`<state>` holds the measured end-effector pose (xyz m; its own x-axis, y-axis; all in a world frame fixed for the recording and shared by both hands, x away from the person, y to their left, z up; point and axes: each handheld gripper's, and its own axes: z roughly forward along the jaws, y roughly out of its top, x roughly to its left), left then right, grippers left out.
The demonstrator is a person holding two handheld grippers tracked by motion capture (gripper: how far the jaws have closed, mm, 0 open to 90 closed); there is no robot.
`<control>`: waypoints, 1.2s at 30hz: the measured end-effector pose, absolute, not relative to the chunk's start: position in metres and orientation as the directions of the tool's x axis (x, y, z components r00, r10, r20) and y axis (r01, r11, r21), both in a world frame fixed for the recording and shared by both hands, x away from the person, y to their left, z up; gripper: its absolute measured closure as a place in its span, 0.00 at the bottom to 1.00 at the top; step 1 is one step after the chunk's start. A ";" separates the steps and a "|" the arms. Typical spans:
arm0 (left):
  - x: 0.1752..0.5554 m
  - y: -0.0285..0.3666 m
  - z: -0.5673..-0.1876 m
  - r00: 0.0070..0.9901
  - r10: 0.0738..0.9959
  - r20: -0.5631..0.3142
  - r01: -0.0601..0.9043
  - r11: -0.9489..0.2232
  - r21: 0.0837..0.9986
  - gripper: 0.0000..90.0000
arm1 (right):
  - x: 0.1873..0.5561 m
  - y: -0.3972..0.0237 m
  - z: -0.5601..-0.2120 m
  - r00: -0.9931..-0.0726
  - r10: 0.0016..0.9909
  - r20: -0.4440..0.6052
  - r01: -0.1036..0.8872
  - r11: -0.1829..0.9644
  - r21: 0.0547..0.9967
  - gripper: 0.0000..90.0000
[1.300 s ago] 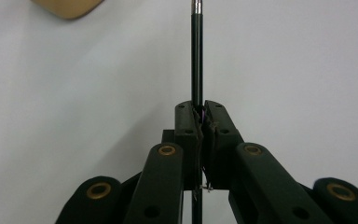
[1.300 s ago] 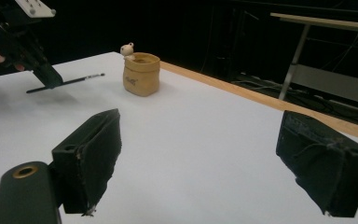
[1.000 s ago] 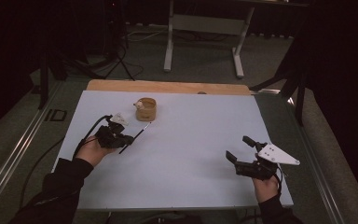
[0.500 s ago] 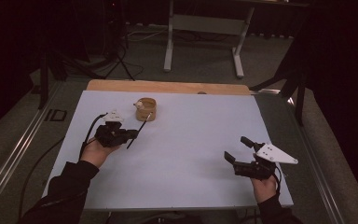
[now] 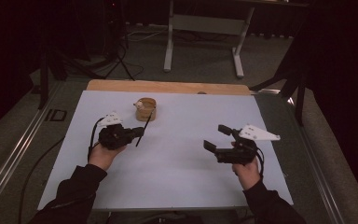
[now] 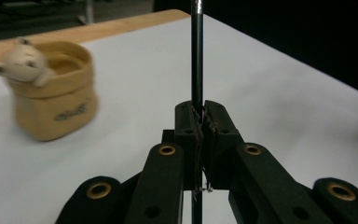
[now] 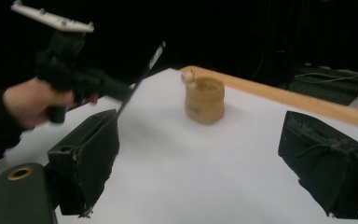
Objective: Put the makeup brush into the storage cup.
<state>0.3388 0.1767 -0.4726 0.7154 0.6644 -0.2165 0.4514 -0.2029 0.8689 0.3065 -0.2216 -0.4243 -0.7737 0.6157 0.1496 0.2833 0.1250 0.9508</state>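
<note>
1. While the left gripper (image 5: 137, 133) holds it, the thin black stick (image 5: 142, 128) slants over the white table (image 5: 182, 168), its long axis running from a near end just past the jaws to a far end beside the cup (image 5: 146, 108).
2. In the left gripper view the stick (image 6: 196, 51) stands straight up from the jaws, which are pressed tight together on it, and its top runs out of the picture.
3. In the right gripper view the stick (image 7: 140, 79) leans up and to the right, with its upper tip pointing toward the cup (image 7: 204, 100).
4. The left hand (image 5: 103, 155) wraps the gripper's body from below on the left part of the table, the forearm in a dark sleeve coming in from the near edge.
5. The right hand (image 5: 246, 169) holds the right gripper (image 5: 219, 137) on the right part of the table, well apart from the stick, with the jaws pointing left and slightly away.
6. The right gripper's jaws stand wide apart, with nothing between the two pads (image 7: 91, 158).
7. By count there is one stick, one tan cup with one small pale figure (image 6: 25, 60) on its rim, two grippers and two hands.
8. The cup stands upright near the far edge, left of centre, just beyond the stick's far end.
</note>
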 end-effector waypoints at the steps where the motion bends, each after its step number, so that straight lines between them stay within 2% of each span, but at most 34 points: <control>1: 0.339 0.176 -0.473 0.720 0.653 -0.235 0.457 -0.192 0.868 0.96 | 0.309 -0.214 -0.422 -0.778 0.611 0.148 0.280 0.127 0.951 0.13; 4: 0.339 0.175 -0.476 0.723 0.636 -0.268 0.458 -0.151 0.876 0.96 | 0.319 -0.195 -0.418 -0.816 0.547 0.189 0.284 0.094 0.954 0.12; 12: 0.336 0.176 -0.482 0.745 0.566 -0.353 0.452 -0.039 0.891 0.96 | 0.346 -0.153 -0.419 -0.801 0.509 0.315 0.383 0.032 0.923 0.17; 23: 0.334 0.177 -0.492 0.747 0.550 -0.373 0.459 -0.023 0.888 0.96 | 0.370 -0.125 -0.435 -0.750 0.515 0.416 0.480 -0.011 0.877 0.26; 31: 0.333 0.173 -0.493 0.760 0.546 -0.353 0.448 -0.045 0.893 0.96 | 0.373 -0.111 -0.441 -0.728 0.497 0.473 0.541 -0.008 0.841 0.42; 35: 0.332 0.169 -0.493 0.770 0.542 -0.335 0.434 -0.062 0.899 0.96 | 0.375 -0.100 -0.445 -0.723 0.498 0.479 0.569 0.035 0.822 0.49; 36: 0.332 0.168 -0.493 0.776 0.534 -0.335 0.434 -0.068 0.898 0.96 | 0.376 -0.099 -0.446 -0.719 0.494 0.488 0.577 0.034 0.816 0.54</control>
